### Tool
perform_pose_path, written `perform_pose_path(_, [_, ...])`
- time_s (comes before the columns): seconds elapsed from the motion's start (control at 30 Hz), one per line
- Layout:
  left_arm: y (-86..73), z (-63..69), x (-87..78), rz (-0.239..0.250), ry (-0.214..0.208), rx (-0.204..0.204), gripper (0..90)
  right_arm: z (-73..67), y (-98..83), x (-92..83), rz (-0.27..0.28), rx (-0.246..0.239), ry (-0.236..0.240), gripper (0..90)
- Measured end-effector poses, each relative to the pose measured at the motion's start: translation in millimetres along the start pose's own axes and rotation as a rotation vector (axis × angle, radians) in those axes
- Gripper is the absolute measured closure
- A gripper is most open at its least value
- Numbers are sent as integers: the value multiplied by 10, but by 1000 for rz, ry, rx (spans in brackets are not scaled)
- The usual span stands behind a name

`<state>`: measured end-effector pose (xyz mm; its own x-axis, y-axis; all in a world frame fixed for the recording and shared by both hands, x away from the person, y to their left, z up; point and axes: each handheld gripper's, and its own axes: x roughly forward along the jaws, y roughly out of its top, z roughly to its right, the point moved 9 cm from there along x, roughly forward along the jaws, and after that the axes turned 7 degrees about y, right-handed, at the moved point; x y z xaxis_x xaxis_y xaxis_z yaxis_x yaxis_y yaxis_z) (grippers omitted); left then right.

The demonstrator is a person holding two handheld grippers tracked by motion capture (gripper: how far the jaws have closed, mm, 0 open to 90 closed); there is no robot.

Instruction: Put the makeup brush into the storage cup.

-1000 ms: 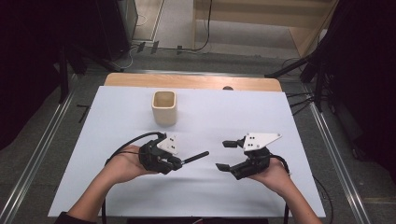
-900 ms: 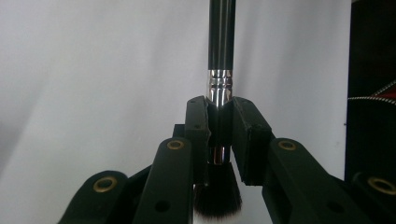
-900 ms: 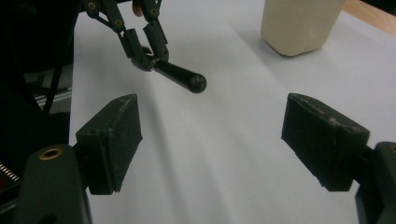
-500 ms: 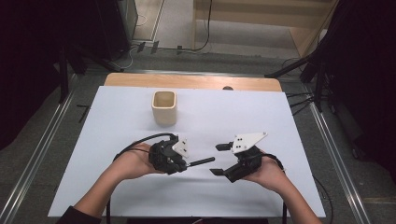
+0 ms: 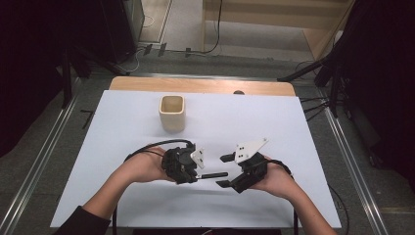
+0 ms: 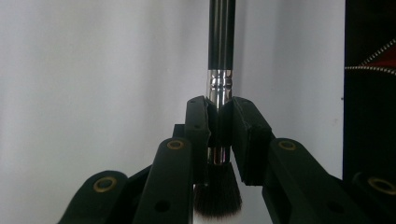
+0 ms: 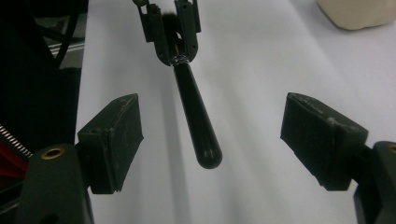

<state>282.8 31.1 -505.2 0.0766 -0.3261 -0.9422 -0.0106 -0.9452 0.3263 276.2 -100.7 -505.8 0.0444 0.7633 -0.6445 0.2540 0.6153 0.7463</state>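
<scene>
The left gripper (image 6: 219, 135) pinches a makeup brush (image 7: 194, 119) at its ferrule, handle aimed between the right gripper's (image 7: 212, 140) 2 spread pads. This looks like a handover; next, the right gripper should advance and clamp the handle.

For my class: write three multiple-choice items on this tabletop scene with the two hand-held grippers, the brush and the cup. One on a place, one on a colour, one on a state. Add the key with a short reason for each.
1. Where does the cup stand on the table?
A. beyond the left gripper, toward the far edge
B. between the two grippers
C. at the near right corner

2. What colour is the brush handle?
A. red
B. black
C. white

3. How do the jaws of the right gripper stand?
A. shut on the brush
B. shut on the cup
C. open, with the handle's end between them, untouched

Key: 1 A, the high view shows the cup farther off than the left gripper. 2 B, the handle is black above a silver ferrule. 3 C, the right gripper view shows gaps on both sides of the handle.
</scene>
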Motion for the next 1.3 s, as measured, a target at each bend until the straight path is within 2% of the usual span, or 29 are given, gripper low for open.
perform_pose_path(0.17, [2,14,-9,-2,-2,43,778,-18,5,54,-20,-15,12,222])
perform_pose_path(0.3, [-3,21,22,-22,-17,44,778,-31,0,103,-39,-25,23,238])
perform_pose_path(0.37, [-3,24,30,-34,-26,57,778,-46,-8,135,-54,-33,32,249])
perform_pose_path(0.4, [15,25,35,-30,-24,71,778,-49,-12,146,-59,-31,31,255])
perform_pose_path(0.6, [67,13,21,-46,-20,92,778,-66,-43,202,-94,-37,42,304])
perform_pose_path(0.7, [85,17,18,-48,-21,91,778,-59,-47,218,-105,-48,29,367])
perform_pose_path(0.73, [95,11,18,-47,-17,102,778,-59,-47,218,-105,-48,29,367])
perform_pose_path(0.77, [109,20,22,-42,-15,111,778,-66,-55,231,-109,-49,36,413])
perform_pose_path(0.8, [109,20,22,-42,-15,111,778,-66,-55,231,-109,-49,36,413])
perform_pose_path(0.9, [106,28,32,-53,-7,120,778,-66,-84,251,-121,-40,31,508])
perform_pose_path(0.93, [107,27,37,-51,-3,126,778,-66,-84,251,-121,-40,31,508])
perform_pose_path(0.97, [104,29,36,-52,-6,122,778,-63,-102,259,-133,-32,30,561])
perform_pose_path(1.0, [104,29,36,-52,-6,122,777,-63,-102,259,-133,-32,30,561])
perform_pose_path(1.07, [99,35,36,-51,-9,120,777,-64,-127,277,-152,-39,42,617])
perform_pose_path(1.17, [92,37,41,-54,-10,121,777,-77,-147,287,-167,-25,53,655])
perform_pose_path(1.3, [84,50,48,-61,-15,119,777,-72,-160,290,-175,-26,52,711])
